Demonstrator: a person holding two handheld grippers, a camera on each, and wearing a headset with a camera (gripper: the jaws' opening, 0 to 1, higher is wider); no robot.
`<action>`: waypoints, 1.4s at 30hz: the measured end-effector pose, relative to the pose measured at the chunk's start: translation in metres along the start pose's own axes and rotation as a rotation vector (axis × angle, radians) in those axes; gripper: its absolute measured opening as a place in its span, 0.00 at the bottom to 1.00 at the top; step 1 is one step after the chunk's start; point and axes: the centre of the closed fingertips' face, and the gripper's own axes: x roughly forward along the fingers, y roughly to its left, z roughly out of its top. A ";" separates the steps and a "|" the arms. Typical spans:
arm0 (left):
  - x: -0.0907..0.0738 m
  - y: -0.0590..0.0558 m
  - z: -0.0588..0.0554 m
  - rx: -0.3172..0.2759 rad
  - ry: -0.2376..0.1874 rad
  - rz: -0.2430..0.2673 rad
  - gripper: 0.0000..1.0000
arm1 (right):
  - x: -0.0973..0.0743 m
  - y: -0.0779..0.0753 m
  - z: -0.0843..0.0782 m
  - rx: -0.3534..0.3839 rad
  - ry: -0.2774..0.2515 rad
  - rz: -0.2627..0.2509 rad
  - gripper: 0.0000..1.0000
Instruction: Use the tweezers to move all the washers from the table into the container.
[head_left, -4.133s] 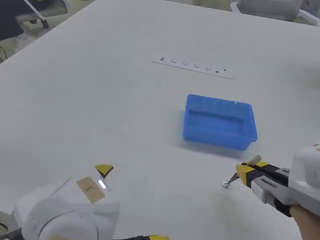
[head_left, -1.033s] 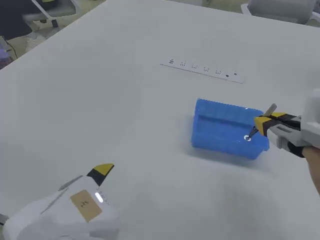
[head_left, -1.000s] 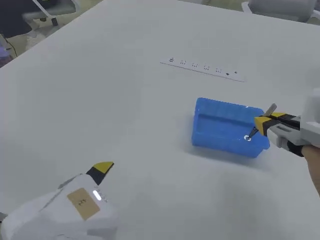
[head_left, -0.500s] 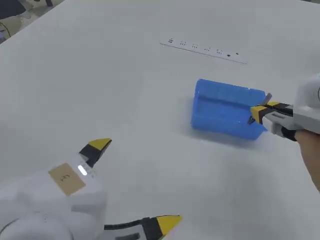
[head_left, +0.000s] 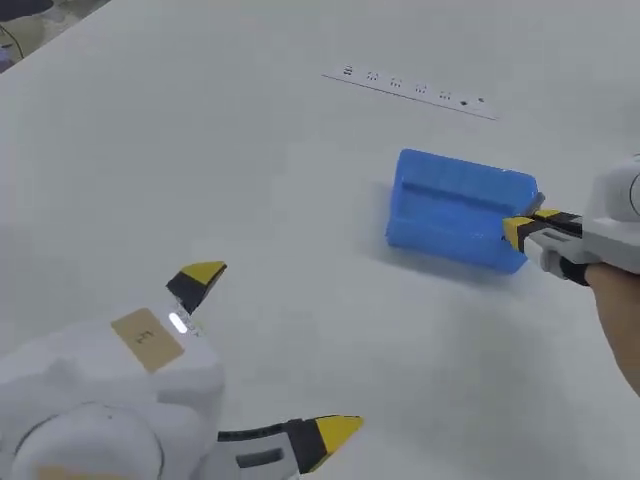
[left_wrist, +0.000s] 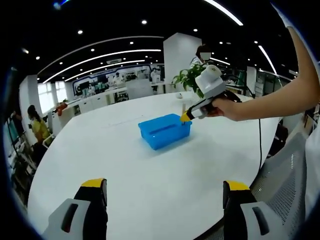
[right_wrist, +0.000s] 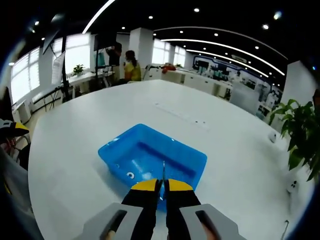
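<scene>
**Tweezers over the blue container, one washer inside**

The right gripper (right_wrist: 161, 185) has its jaws closed on the tweezers (right_wrist: 163, 170), whose tips hang just over the near wall of the blue container (right_wrist: 172, 151). One washer (right_wrist: 130, 175) lies on the container floor. A pale speck beside it may be another, too small to tell. The left gripper (head_left: 268, 355) hovers above the table (head_left: 200, 150), jaws wide apart, holding nothing. Washers are light, thin, hard and slippery, so they are best pinched across the ring, with one tip through the hole.
</scene>
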 end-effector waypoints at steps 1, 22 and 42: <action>0.000 0.000 0.000 0.002 0.002 0.002 0.99 | -0.001 0.000 0.000 -0.007 -0.002 -0.003 0.02; -0.005 0.007 0.009 -0.032 -0.060 0.012 0.99 | -0.068 0.057 0.054 -0.279 -0.060 0.165 0.00; -0.011 0.022 0.015 -0.098 -0.106 0.068 0.97 | -0.072 0.125 -0.041 -0.634 0.348 0.449 0.01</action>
